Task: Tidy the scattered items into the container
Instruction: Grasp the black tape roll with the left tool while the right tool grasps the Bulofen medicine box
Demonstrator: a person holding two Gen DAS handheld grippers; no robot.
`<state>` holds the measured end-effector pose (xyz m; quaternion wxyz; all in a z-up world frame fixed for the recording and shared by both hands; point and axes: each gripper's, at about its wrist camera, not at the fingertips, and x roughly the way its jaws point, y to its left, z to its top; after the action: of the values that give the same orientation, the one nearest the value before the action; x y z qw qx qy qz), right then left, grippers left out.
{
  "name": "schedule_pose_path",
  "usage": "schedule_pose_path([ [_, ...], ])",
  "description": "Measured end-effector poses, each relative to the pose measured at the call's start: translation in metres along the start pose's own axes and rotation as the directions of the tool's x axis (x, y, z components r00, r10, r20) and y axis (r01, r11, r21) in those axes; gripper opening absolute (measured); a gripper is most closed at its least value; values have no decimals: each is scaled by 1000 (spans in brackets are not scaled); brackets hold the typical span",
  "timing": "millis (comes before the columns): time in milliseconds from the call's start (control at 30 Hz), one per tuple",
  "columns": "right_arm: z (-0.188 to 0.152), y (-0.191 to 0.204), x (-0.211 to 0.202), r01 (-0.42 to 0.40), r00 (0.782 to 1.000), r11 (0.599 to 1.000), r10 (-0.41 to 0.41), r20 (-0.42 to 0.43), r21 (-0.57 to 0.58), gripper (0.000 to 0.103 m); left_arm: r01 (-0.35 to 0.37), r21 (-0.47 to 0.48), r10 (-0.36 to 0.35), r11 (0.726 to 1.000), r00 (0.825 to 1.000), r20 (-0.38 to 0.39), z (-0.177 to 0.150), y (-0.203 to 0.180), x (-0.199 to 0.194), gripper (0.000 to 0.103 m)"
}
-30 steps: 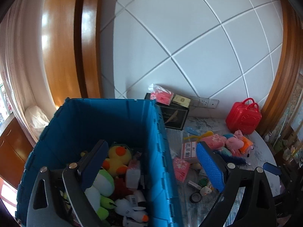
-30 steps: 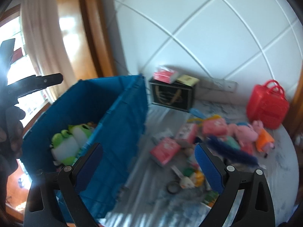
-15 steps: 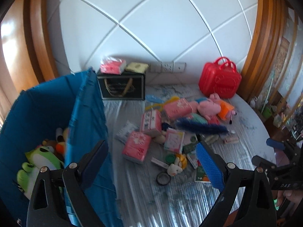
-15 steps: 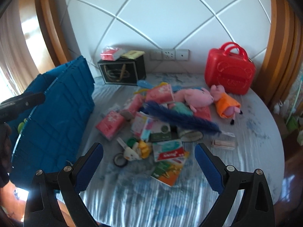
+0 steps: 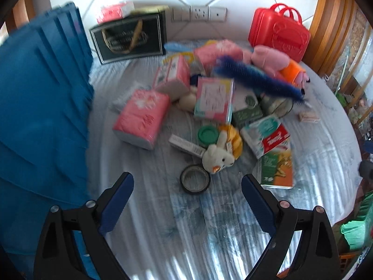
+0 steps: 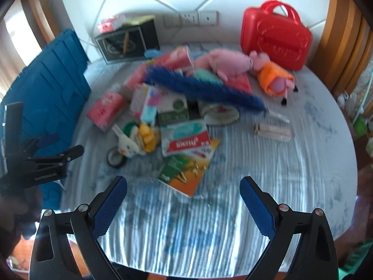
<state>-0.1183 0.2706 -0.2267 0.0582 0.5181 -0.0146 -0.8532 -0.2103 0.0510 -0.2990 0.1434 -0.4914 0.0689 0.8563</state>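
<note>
You swung both grippers down off the blue crate point(image 5: 42, 116) toward the pile; left gripper point(image 5: 187, 183) and right gripper point(image 6: 183, 185) gaped wide, empty. That tape roll point(image 5: 195, 179) looked light and stiff, so pinching across its rim seemed best.

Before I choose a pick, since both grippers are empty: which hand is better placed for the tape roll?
Left. The tape roll lies just ahead of the open left gripper; from the right gripper it sits off to the left.

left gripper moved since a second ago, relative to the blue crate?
Yes. The left gripper was over the blue crate; it has swung right and down over the table, near the tape roll, jaws open and empty.
</note>
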Motion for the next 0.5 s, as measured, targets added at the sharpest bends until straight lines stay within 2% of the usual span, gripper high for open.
schedule_pose_path([
  [167, -12, -7, 35, 15, 998, 1000, -14, -64, 15, 98, 16, 23, -16, 1000, 1000, -15, -10, -8, 50, 91],
  [333, -17, -10, 65, 22, 995, 999, -19, -100, 27, 98, -25, 38, 27, 999, 998, -57, -16, -6, 92, 90],
  [500, -19, -13, 94, 36, 991, 998, -29, -133, 50, 98, -11, 22, 13, 1000, 998, -55, -28, -1, 108, 86],
])
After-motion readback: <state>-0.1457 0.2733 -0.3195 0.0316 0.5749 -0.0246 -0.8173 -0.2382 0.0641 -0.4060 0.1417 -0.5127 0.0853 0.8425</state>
